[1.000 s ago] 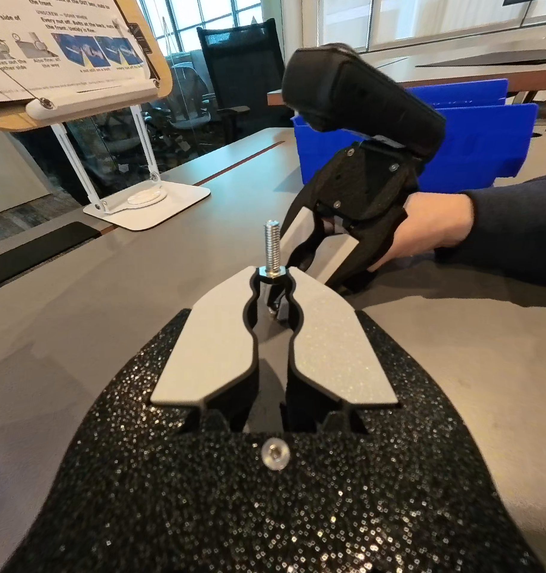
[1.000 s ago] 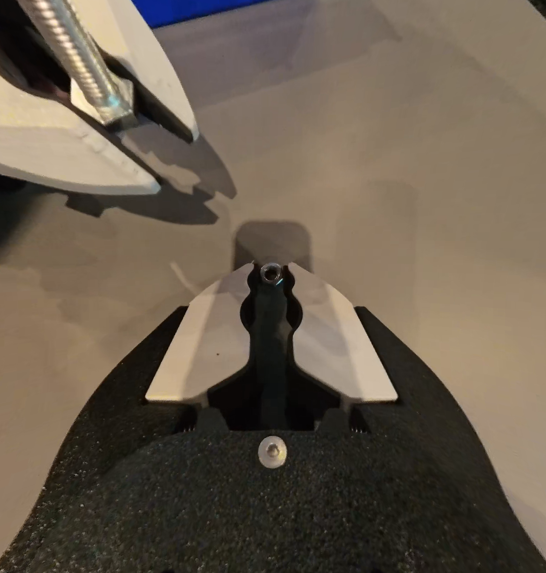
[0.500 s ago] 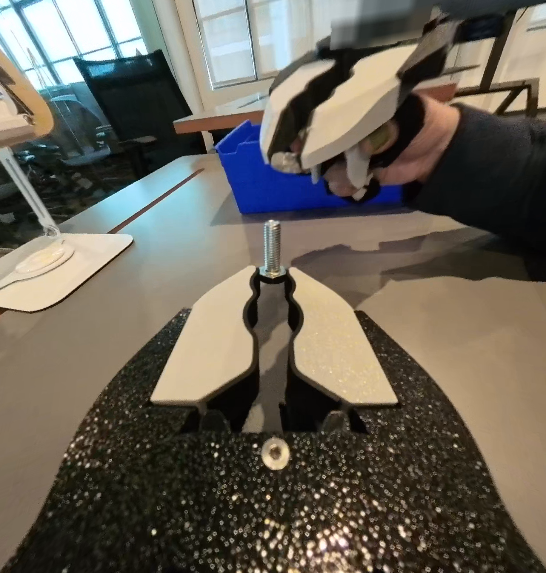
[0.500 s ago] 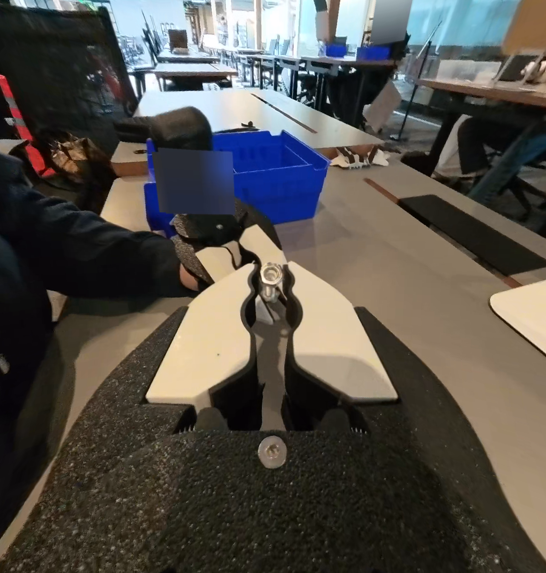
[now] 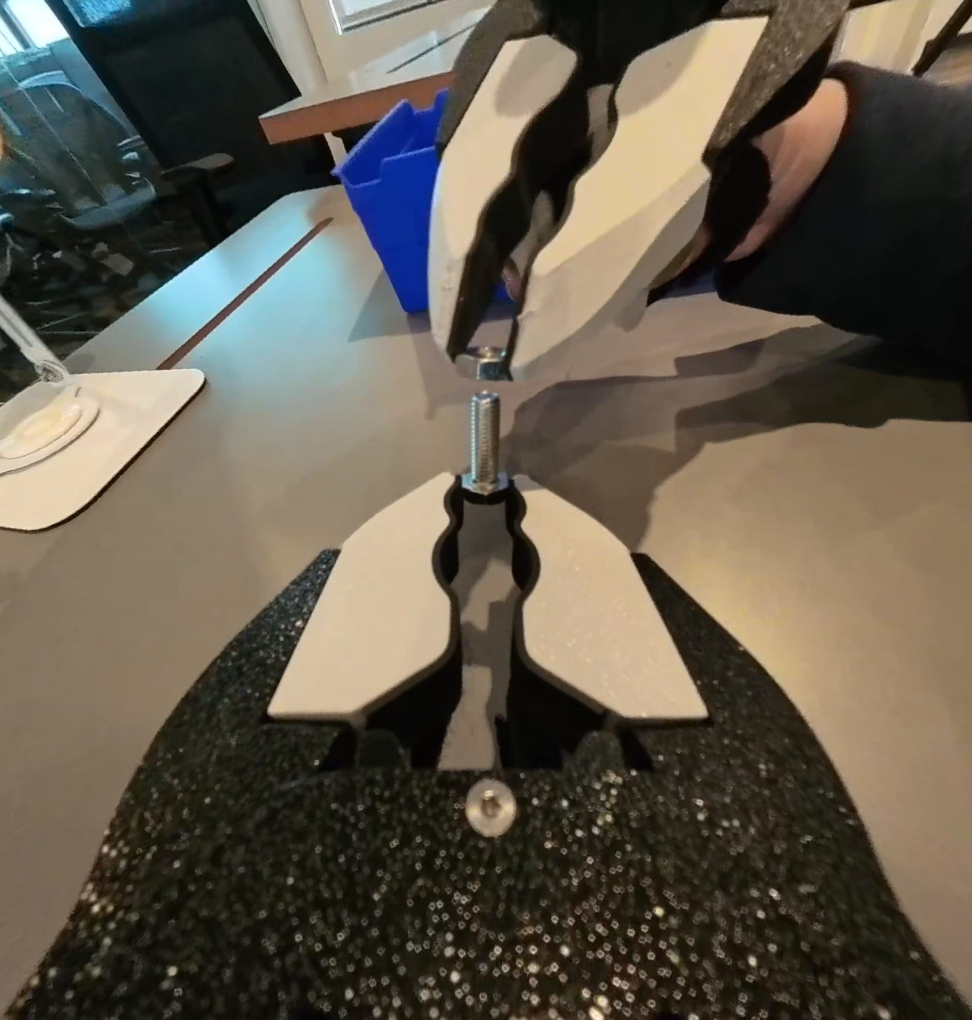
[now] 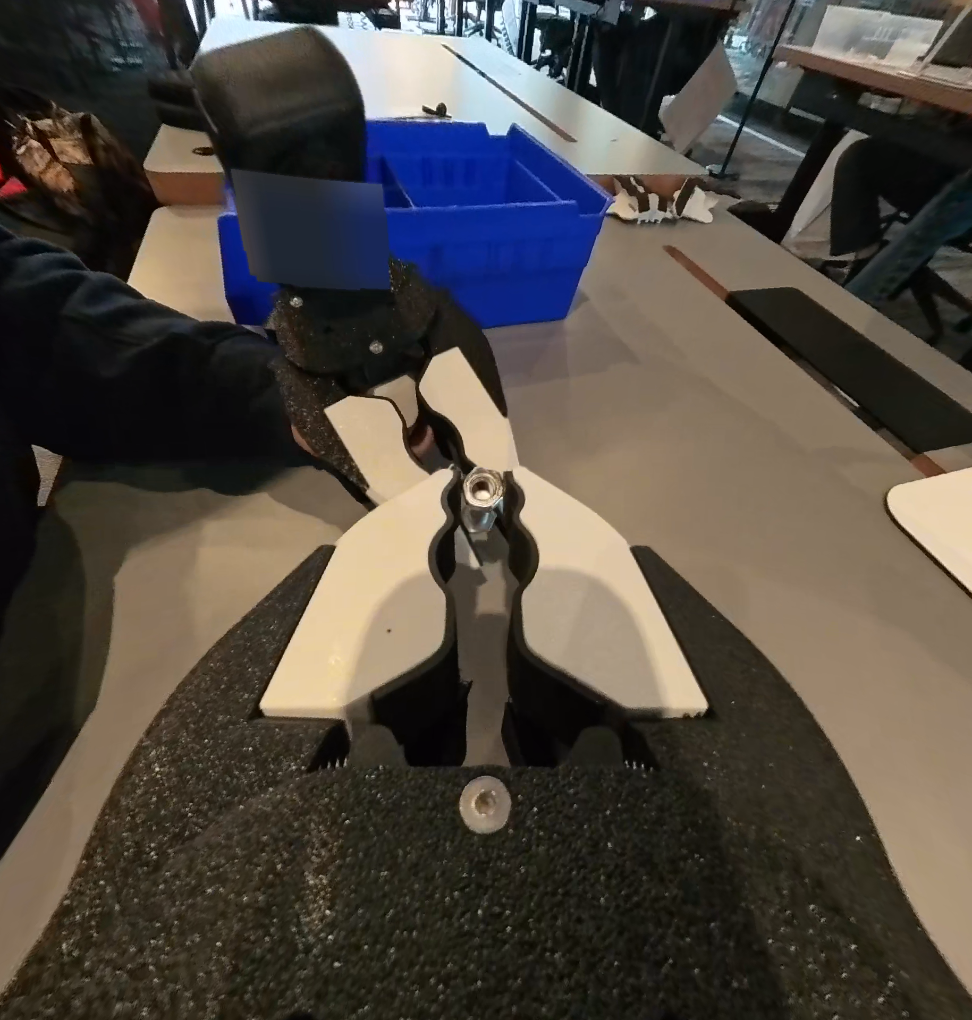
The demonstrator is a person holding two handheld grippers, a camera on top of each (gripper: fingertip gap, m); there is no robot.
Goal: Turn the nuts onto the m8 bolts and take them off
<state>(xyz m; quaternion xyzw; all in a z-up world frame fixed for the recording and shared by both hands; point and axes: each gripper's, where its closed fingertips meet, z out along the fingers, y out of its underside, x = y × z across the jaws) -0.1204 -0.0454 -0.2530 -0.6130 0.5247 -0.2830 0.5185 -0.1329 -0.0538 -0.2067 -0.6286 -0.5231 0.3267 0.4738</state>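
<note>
Right gripper [image 5: 486,353] points down above left gripper [image 5: 482,485], both jaws clamped.

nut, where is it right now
The nut is pinched at the tips of the right gripper, just above the upright bolt held in the left gripper, not yet on it.

One bolt [image 5: 483,441], one nut [image 5: 484,365], one blue bin [image 6: 489,243]

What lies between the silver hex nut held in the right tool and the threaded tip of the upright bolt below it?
Nothing: in the left wrist view, only bare air separates the silver hex nut from the upright silver bolt; grey table shows behind.
</note>
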